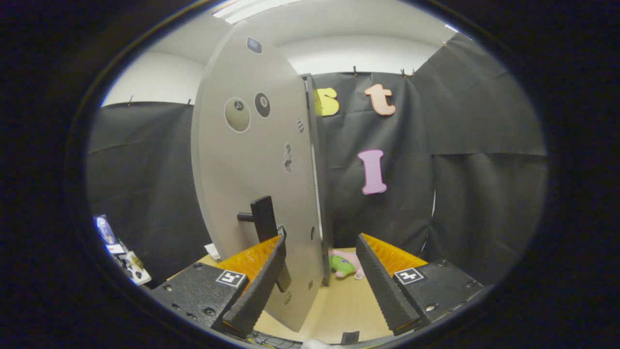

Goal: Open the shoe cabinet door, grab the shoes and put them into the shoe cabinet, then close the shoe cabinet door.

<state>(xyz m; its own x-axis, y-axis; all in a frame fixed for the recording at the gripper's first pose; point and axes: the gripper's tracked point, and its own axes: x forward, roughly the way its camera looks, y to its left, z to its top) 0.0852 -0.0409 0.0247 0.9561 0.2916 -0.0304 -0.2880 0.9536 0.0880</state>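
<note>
The grey shoe cabinet door (256,160) stands swung out, seen almost edge on, with a black handle (261,219) low on its face. My gripper (320,240) is open. Its left finger (261,286) lies against the door's face just below the handle, and the door's free edge stands between the two fingers. The right finger (380,286) is apart from the door. Just beyond the fingers, a pink and green soft shoe (346,265) lies on the tan tabletop (339,310) by the foot of the door. The cabinet's inside is hidden behind the door.
Small boxes and clutter (121,257) sit at the far left edge of the table. A small white item (212,251) lies by the door's left side. Black cloth hangs close behind the cabinet and to the right.
</note>
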